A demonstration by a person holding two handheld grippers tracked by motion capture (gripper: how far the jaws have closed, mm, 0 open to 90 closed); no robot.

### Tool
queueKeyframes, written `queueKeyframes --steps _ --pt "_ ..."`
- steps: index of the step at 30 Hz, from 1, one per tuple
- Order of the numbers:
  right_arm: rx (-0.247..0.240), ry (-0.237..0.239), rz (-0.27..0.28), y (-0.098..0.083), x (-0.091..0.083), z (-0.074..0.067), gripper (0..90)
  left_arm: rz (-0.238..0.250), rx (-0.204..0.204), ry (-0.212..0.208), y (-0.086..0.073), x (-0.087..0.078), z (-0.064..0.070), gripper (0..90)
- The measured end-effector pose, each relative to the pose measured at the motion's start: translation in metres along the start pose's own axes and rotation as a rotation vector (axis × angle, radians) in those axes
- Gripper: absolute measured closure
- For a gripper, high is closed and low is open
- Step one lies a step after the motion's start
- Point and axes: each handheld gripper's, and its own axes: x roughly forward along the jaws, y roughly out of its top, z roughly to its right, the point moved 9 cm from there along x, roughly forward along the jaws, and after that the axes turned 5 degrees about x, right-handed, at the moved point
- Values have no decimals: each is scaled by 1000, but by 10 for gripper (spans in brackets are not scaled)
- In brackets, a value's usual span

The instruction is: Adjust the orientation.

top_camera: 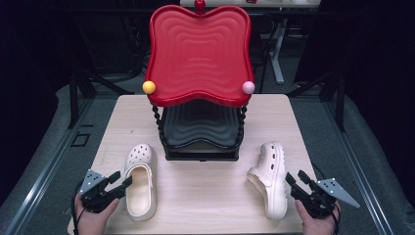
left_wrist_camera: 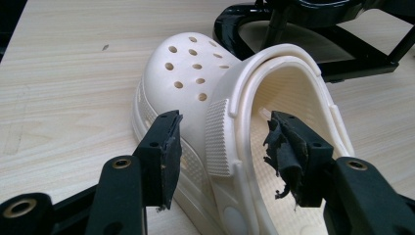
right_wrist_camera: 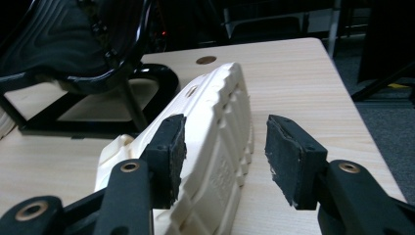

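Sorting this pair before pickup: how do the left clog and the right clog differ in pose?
The left clog stands upright on its sole, opening up; the right clog lies tipped on its side, ridged sole showing. The left clog sits near the left gripper, the right clog near the right gripper. Both are cream, toes toward the rack.

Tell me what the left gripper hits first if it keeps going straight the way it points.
Probably the upright clog. In the left gripper view the left gripper is open, its jaws astride the clog's side wall by the heel strap, so that wall would likely meet it first. How close it already is remains unclear.
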Motion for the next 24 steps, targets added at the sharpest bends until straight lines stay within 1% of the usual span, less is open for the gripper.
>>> queueKeyframes --steps 1,2,4,5,6,7,8,9,11,13,15,18,20,23,24 --pt "7 -4 6 0 0 2 490 -5 8 1 -1 0 0 464" --pt "7 -4 6 0 0 2 490 -5 8 1 -1 0 0 464" --pt "24 -4 11 1 1 3 491 -16 24 12 -2 1 1 464" --pt "26 -4 8 1 0 4 491 -24 21 20 -3 1 1 472" --pt "21 -7 7 1 -1 4 491 -45 1 41 -4 0 1 489" --pt "18 -5 17 2 -1 4 491 -51 -16 54 -3 0 3 515" --pt "19 -3 23 3 -1 3 491 -49 -17 61 -2 0 4 523" --pt "20 -1 22 3 -2 2 491 -50 -5 73 -1 1 5 525" --pt "17 2 18 2 -2 0 491 -54 18 77 -1 2 7 534" --pt "13 2 14 2 -1 -1 492 -60 25 79 -2 5 9 547" --pt "17 6 9 1 -1 -2 492 -69 37 94 -3 7 9 567" --pt "13 4 -2 0 -1 -3 492 -69 41 132 -2 9 7 625" --pt "9 2 1 0 -1 -3 491 -67 51 147 -1 11 7 654" --pt "15 5 9 1 -1 -4 491 -77 74 173 -1 11 7 681" --pt "14 3 4 0 -1 -4 491 -78 73 175 -1 11 7 685"
